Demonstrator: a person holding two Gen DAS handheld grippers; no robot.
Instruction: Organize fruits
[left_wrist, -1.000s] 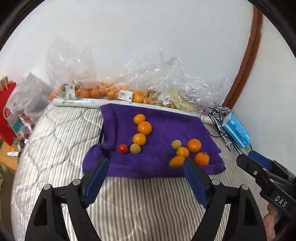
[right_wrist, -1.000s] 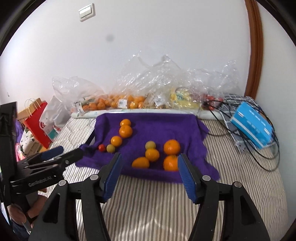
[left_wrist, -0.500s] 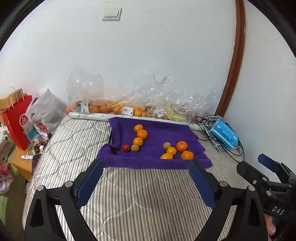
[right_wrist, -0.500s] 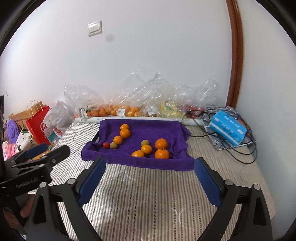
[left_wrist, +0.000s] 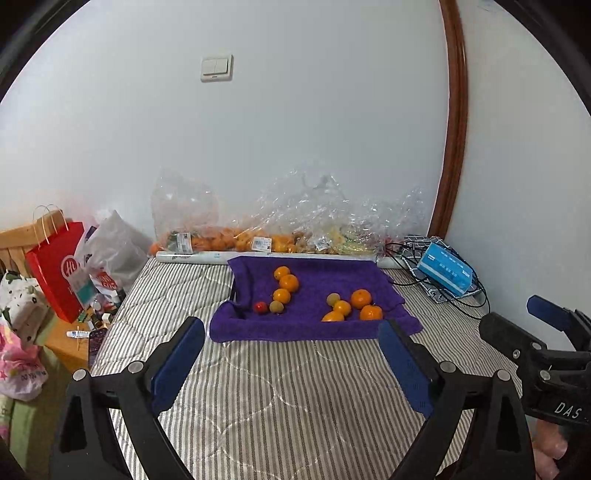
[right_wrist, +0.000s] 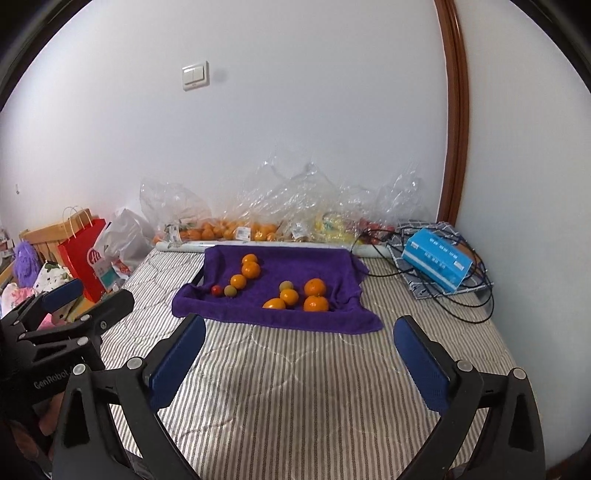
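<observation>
Left wrist: left gripper (left_wrist: 291, 360) jaws wide, empty. Small round orange, red & green fruits (left_wrist: 289, 283) sit in two clusters on purple towel (left_wrist: 310, 328), well ahead.

Right wrist: right gripper (right_wrist: 299, 356) jaws wide, empty. Fruits probably light, roll easily, bruisable; pinch across middle, gently.

Fruit inside the crinkled plastic bags (left_wrist: 295, 229) against the wall was blurred; price labels (left_wrist: 261, 243) were too small to read.
</observation>
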